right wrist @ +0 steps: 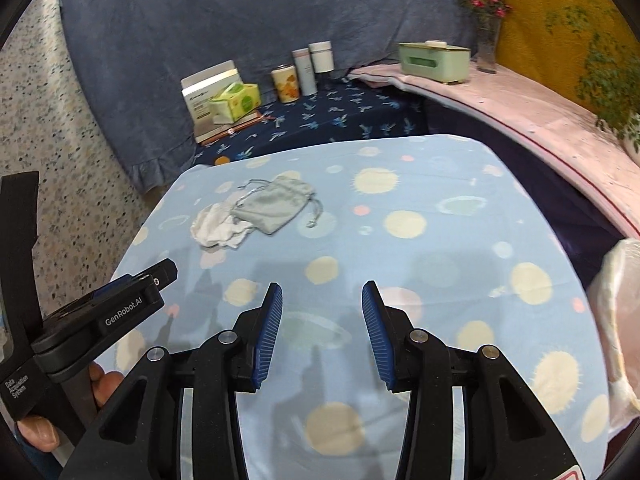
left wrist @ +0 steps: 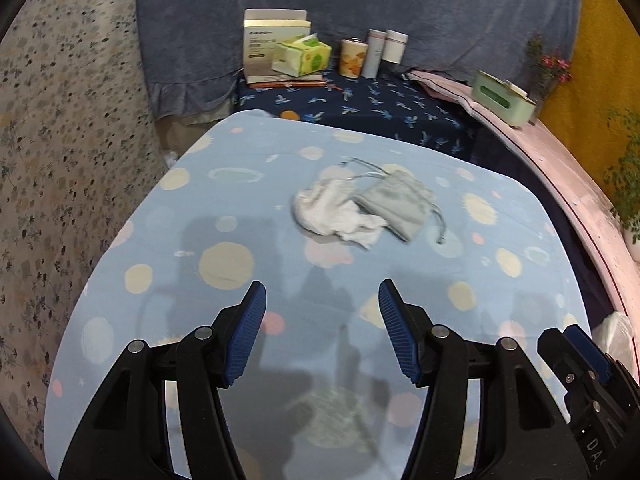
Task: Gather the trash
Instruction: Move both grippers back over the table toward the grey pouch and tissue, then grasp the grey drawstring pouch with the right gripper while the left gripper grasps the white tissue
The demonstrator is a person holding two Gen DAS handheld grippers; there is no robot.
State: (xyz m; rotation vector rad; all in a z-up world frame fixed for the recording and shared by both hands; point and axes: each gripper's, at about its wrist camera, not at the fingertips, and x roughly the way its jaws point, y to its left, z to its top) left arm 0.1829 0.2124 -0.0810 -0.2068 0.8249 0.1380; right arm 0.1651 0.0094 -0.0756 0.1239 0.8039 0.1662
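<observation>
A crumpled white tissue [left wrist: 338, 216] lies on the light blue spotted tablecloth [left wrist: 224, 240], touching a grey drawstring pouch [left wrist: 394, 202] on its right. My left gripper [left wrist: 322, 292] is open and empty, above the cloth short of the tissue. In the right wrist view the tissue [right wrist: 218, 224] and pouch [right wrist: 276, 204] lie far left. My right gripper [right wrist: 322, 292] is open and empty over the cloth [right wrist: 440, 240], right of them. The left gripper [right wrist: 132, 296] shows at that view's left edge.
A translucent plastic bag [right wrist: 620, 320] hangs at the table's right edge. Behind the table, a dark blue cloth holds a carton [left wrist: 272, 46], tissue pack [left wrist: 306, 54], can [left wrist: 352, 56] and two tubes [left wrist: 384, 50]. A green box [left wrist: 502, 98] sits on the pink shelf.
</observation>
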